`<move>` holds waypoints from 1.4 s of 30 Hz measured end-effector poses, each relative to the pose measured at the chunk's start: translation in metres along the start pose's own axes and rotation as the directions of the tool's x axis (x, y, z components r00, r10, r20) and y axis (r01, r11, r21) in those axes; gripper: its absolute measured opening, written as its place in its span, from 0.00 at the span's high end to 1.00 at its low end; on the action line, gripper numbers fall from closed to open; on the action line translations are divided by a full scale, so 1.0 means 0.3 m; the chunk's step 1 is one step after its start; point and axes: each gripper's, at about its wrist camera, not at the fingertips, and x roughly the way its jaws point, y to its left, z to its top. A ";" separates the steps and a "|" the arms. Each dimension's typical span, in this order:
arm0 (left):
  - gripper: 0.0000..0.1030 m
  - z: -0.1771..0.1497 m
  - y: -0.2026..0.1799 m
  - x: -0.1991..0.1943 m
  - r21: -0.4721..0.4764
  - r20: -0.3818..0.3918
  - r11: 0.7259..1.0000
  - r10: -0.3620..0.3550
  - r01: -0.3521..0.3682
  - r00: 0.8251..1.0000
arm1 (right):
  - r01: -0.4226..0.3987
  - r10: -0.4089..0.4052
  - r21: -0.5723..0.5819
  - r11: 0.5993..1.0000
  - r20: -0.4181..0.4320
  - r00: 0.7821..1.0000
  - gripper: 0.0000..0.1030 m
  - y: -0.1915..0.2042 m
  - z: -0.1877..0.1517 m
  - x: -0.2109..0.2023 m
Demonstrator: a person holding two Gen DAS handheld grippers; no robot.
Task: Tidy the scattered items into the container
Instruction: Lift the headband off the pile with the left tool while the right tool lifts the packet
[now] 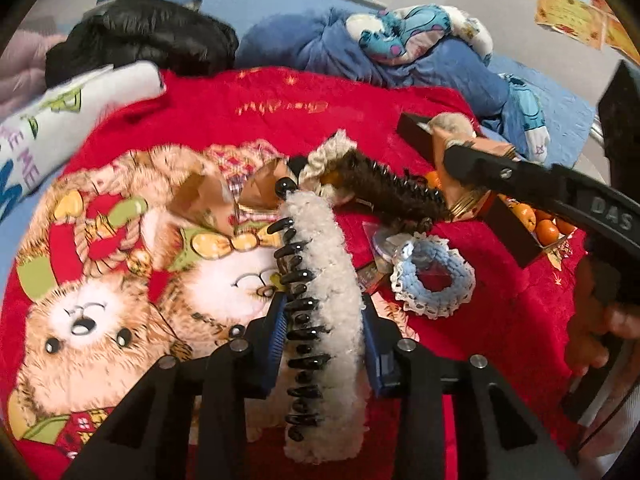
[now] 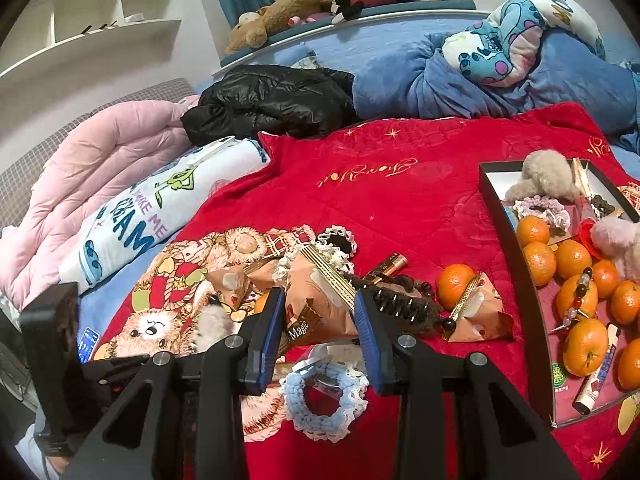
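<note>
Clip [image 1: 320,300], white and fluffy with black teeth, sits clamped in the left gripper [image 1: 324,328] above the blanket [image 1: 500,320]. Right gripper [image 2: 316,320] is closed on a snack packet [image 2: 316,300]. Carry each level to the box [image 2: 516,248], then release inside.
</note>
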 end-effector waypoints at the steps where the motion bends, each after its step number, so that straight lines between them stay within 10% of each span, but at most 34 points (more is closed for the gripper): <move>1: 0.66 0.000 0.003 -0.009 0.000 0.009 1.000 -0.006 0.006 1.000 | 0.001 -0.001 0.000 1.000 0.000 1.000 0.67 0.001 0.000 0.000; 42: 0.67 0.054 -0.040 -0.141 0.012 0.158 0.997 0.067 -0.070 0.985 | -0.011 0.011 -0.066 0.998 0.004 1.000 0.67 0.053 -0.043 -0.036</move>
